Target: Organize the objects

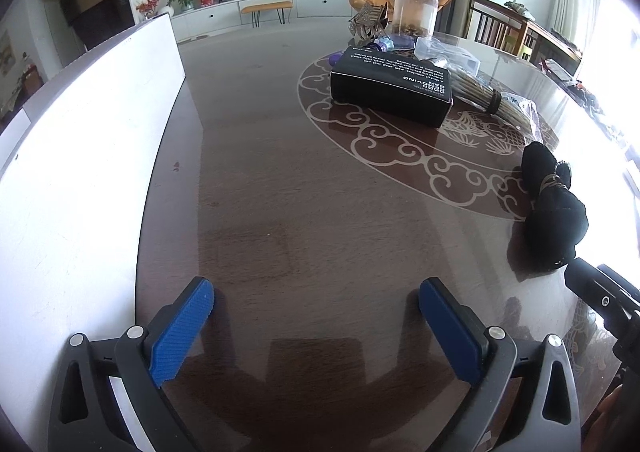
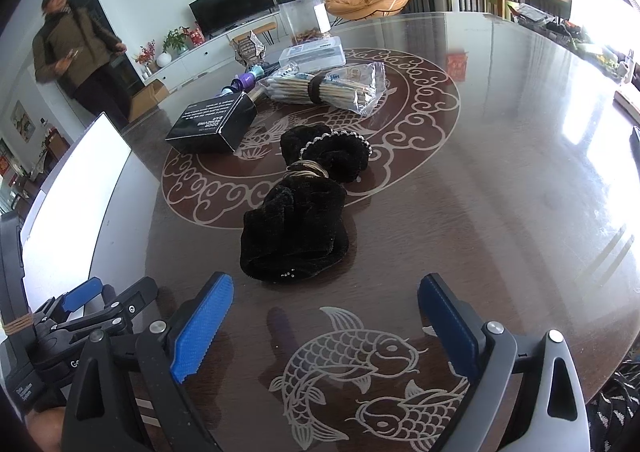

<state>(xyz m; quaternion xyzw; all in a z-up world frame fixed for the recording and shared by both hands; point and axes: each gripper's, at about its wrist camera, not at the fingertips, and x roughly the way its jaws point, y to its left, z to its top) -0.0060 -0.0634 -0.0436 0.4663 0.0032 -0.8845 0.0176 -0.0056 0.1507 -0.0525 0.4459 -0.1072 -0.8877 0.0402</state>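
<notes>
A black velvet pouch (image 2: 298,228) tied with a gold ring lies in the middle of the dark round table (image 2: 500,172), just ahead of my right gripper (image 2: 324,312), which stands open and empty. The pouch (image 1: 554,208) shows at the right in the left wrist view. My left gripper (image 1: 316,308) is open over bare table, with nothing between its blue pads (image 1: 184,328). Farther back lie a black box (image 1: 390,90) with white lettering and a banded bundle of sticks (image 2: 320,90) in plastic wrap.
A white board (image 1: 80,172) stands along the table's left side. A clear jar (image 2: 304,18), a clear flat case (image 2: 314,52) and small purple items (image 2: 244,82) sit at the far edge. A person (image 2: 76,52) stands in the room beyond.
</notes>
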